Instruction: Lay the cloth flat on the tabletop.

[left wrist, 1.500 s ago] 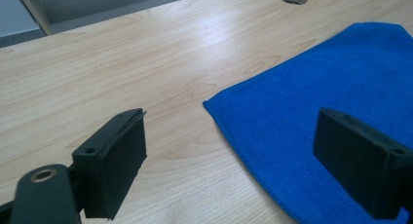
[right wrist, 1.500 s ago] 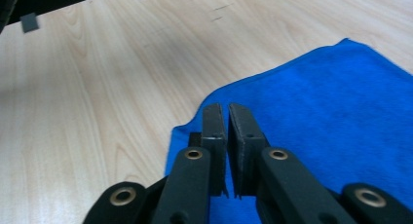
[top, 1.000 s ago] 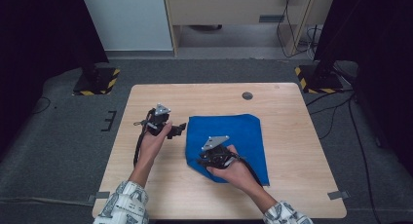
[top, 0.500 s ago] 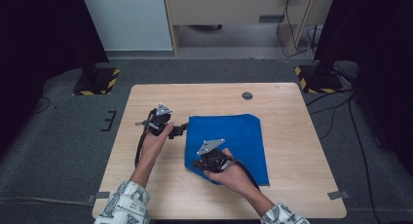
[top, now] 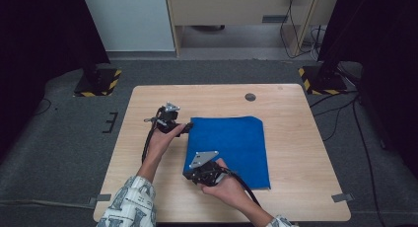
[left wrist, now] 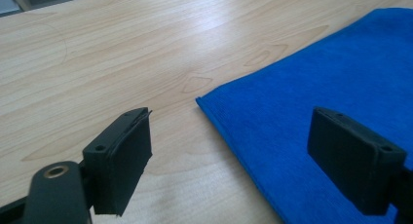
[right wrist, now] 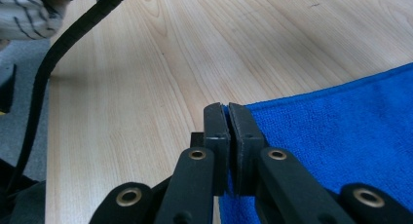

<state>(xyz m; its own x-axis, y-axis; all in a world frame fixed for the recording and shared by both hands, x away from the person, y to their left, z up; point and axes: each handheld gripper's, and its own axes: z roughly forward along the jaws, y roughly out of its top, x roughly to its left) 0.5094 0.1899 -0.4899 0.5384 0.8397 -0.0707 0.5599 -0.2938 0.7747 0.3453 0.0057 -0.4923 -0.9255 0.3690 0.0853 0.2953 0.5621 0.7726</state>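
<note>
Blue terry cloth (top: 231, 148) lies folded on the pale wooden table (top: 296, 118); my right claw (right wrist: 227, 118) has just pinched shut on its near-left corner, my left claw (left wrist: 243, 151) gapes wide around the far-left corner, lifting not yet begun.

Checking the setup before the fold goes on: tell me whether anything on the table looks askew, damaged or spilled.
Nothing stands out. The blue cloth lies flat on the table, with no spill or tear. The right gripper is shut on its near left corner; the left gripper is open at the far left corner.
</note>
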